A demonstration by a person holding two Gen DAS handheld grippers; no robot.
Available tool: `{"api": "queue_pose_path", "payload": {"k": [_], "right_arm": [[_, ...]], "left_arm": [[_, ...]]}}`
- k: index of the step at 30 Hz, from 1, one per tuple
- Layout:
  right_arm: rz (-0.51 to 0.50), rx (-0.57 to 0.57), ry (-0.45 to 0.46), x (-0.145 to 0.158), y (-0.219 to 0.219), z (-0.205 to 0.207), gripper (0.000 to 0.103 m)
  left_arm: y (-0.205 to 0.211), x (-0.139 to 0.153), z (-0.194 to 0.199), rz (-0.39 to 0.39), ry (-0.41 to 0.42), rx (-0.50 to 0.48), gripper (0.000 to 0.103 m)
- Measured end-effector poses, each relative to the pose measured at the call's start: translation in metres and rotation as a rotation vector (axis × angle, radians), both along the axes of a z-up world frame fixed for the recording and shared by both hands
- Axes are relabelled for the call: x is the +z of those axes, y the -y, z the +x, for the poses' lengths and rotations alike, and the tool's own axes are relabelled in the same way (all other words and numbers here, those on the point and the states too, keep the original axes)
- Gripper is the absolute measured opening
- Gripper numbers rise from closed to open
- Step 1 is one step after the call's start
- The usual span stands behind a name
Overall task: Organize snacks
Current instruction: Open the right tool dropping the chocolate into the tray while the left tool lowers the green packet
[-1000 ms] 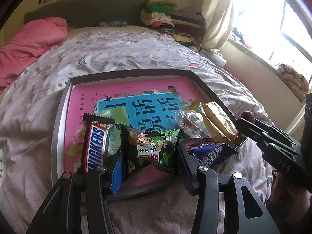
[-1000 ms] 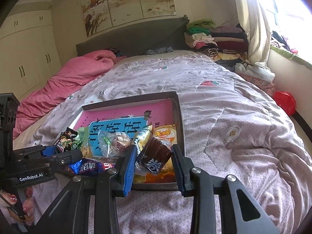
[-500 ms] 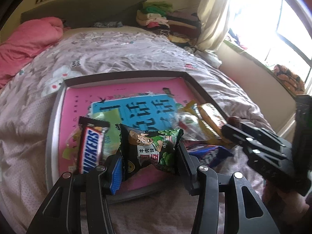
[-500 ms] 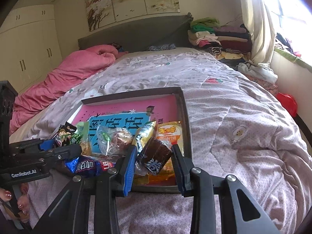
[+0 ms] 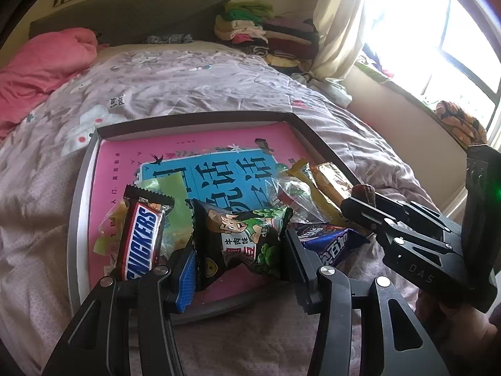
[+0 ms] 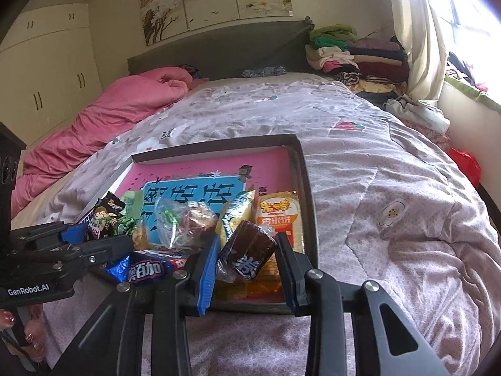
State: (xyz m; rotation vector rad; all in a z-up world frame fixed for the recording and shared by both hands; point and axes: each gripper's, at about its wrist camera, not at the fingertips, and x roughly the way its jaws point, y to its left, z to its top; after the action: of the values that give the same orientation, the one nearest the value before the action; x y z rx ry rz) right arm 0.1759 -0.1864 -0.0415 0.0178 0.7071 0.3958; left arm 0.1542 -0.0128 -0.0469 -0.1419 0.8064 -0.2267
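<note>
A dark-rimmed tray [image 5: 78,225] with a pink and blue printed base lies on the bed, also in the right wrist view [image 6: 308,194]. My left gripper [image 5: 239,269] is shut on a black and green snack packet [image 5: 247,241] above the tray's near edge. A Snickers bar [image 5: 141,241] lies to its left, a blue packet [image 5: 328,244] to its right. My right gripper [image 6: 247,266] is shut on a dark brown wrapped snack [image 6: 247,253] over the tray's near right corner. An orange rice cake packet [image 6: 278,216] and a clear-wrapped snack [image 6: 184,219] lie behind it.
The bed has a grey-pink floral quilt [image 6: 375,188] all around the tray. A pink duvet [image 6: 109,116] lies at the far left. Folded clothes [image 6: 353,53] are stacked by the headboard. A curtain and window are on the right.
Both grippers have kept their hold on their snacks. The left view has shifted slightly toward the tray; the right gripper has drawn a little nearer to the left one.
</note>
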Motion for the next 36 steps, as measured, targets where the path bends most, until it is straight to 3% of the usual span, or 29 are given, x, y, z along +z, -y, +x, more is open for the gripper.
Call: {"api": "queue_pose_path", "payload": {"k": [14,36], "right_arm": [[0.004,-0.009,-0.025,-0.002,0.007,-0.004,0.036],[-0.015,0.093,-0.009,-0.007,-0.025,-0.007,0.036]], "left_arm": [[-0.015,-0.006,0.001,0.027,-0.008,0.028,0.052],[-0.018,-0.011,0.006,0.046,-0.009,0.042,0.054]]}}
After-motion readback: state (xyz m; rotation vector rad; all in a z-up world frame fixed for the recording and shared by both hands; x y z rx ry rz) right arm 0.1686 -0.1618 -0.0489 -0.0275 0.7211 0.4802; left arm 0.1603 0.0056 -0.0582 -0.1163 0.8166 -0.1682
